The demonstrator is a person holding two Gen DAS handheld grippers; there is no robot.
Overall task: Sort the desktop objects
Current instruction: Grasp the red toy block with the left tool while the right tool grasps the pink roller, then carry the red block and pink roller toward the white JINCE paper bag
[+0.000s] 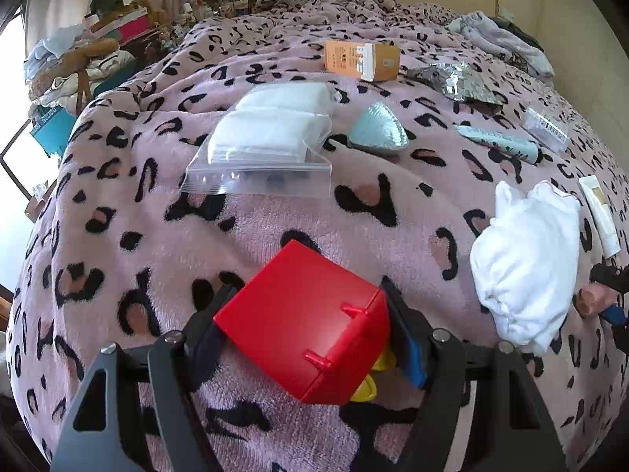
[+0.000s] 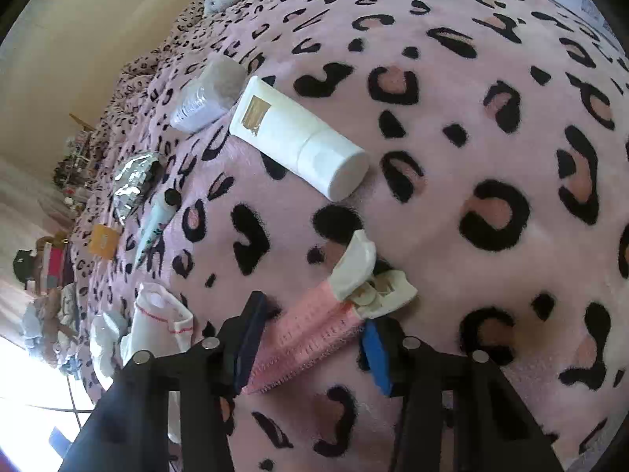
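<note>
Both my grippers are clamped on something over the pink leopard-print blanket [image 1: 275,244].

My left gripper [image 1: 304,314] pinches a red box [image 1: 310,322] at the lower centre of the left wrist view, a finger pad pressed against each side (something yellow peeks out underneath it, I cannot tell what). Above it lie a clear zip bag [image 1: 267,145] of white pads, a silvery triangular packet [image 1: 377,129] and, at the top, an orange carton [image 1: 361,61]; a white cloth [image 1: 526,263] sits at the right. In the right wrist view my right gripper [image 2: 310,338] squeezes a pink knitted pouch [image 2: 306,334] with a cream bow [image 2: 365,275] at lower centre, pads touching both edges. A white tube [image 2: 298,137] lies well above it, a white sock [image 2: 157,318] at the lower left.
</note>
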